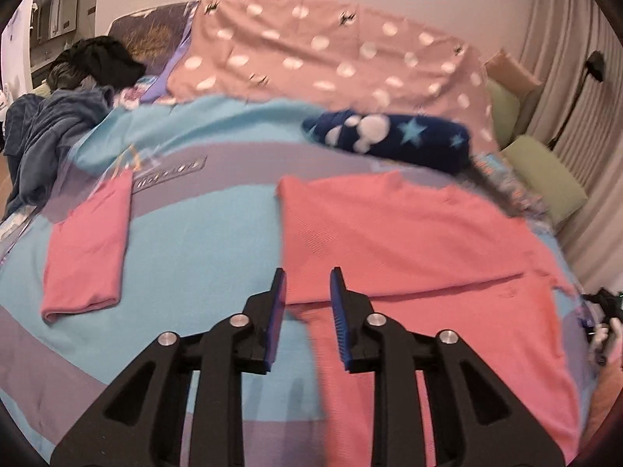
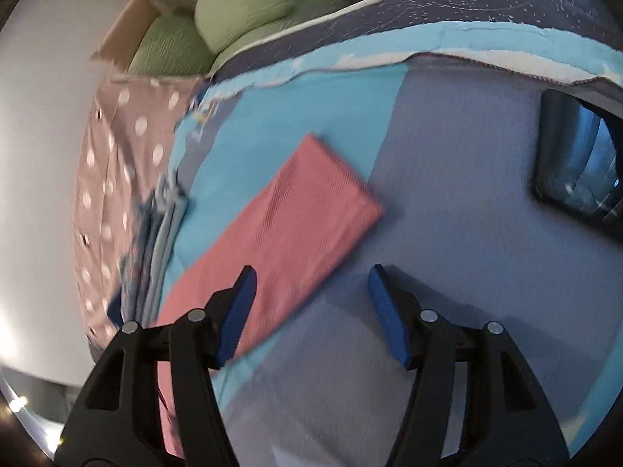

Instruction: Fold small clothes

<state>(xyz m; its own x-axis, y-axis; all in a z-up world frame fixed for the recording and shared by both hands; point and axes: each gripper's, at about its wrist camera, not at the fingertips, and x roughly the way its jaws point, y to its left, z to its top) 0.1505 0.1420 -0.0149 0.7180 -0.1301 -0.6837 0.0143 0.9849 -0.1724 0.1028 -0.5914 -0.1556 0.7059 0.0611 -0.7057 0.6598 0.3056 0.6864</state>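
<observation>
— What's the setting?

— A bed [image 1: 218,210] under a sheet of turquoise and grey bands, a plain pale wall behind it. A pink spotted blanket [image 1: 323,50] covers the far end, with a rolled navy cloth [image 1: 393,136] printed with stars and white shapes lying in front of it. Green pillows [image 1: 545,171] sit off the right side by a curtain, and a heap of dark clothes [image 1: 66,116] lies at the far left.

— Where's the garment you're working on?

— The large pink garment [image 1: 412,233] is spread flat on the bed, ahead and to the right of my left tool [image 1: 307,292]. A fold line runs across it, and its near part reaches down past the tool's right finger. A second, smaller pink piece [image 1: 89,245] lies already folded, well apart to the left.

— And your left tool?

— Its blue pads stand a little apart over the garment's near left edge, with nothing between them. The view is blurred, so I cannot tell whether they touch the cloth.

— The right one?

— My right tool [image 2: 311,303] is spread wide and empty, above the grey band. A pink sleeve-like strip [image 2: 288,229] runs under its left finger. A dark phone [image 2: 580,163] lies on the bed to the far right.
</observation>
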